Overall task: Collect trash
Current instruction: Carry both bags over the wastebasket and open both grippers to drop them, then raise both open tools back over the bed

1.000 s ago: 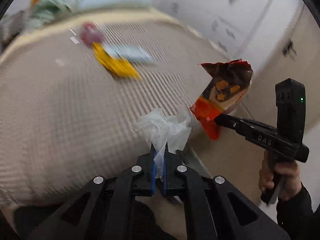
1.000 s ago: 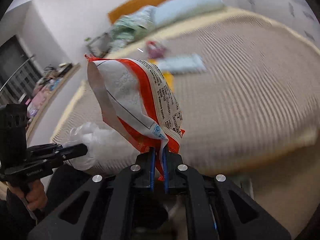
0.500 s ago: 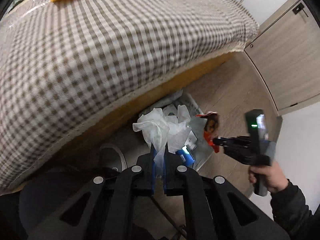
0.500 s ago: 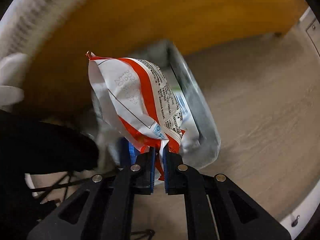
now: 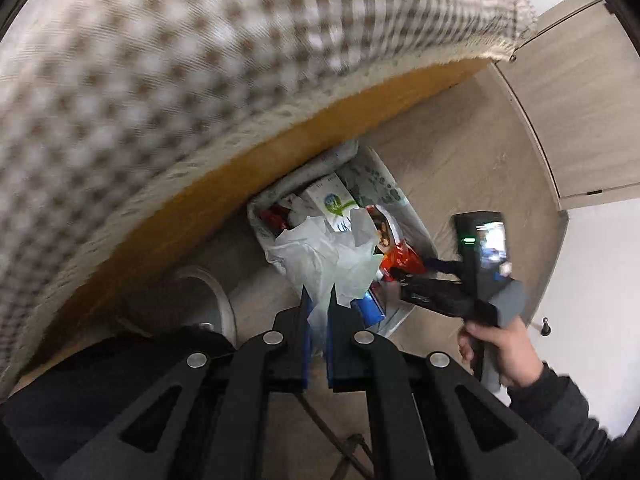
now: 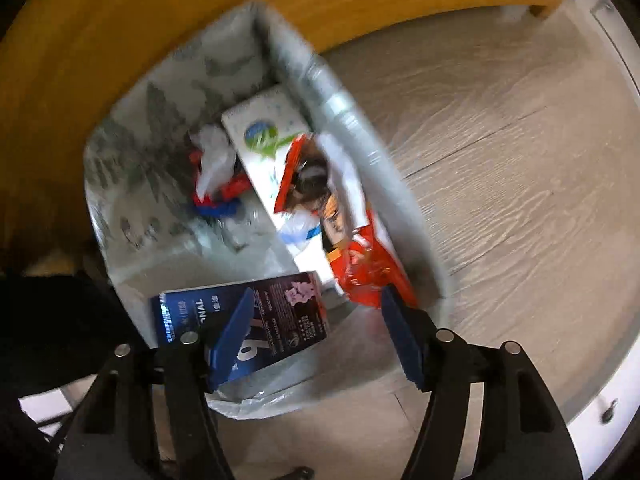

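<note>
You're dumping into the lined bin (image 6: 360, 136): right gripper (image 6: 320, 328) is opening, orange snack bag (image 6: 360, 264) dropping free inside. Left gripper (image 5: 318, 312) is pinching the white plastic wad (image 5: 320, 256) (hanging over the bin). Next: release it.

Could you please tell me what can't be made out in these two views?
- Left wrist view: bedspread pattern smeared by motion blur.
- Left wrist view: the bin contents partly hidden behind the plastic bag.
- Right wrist view: blue box print blurred, unreadable.
</note>
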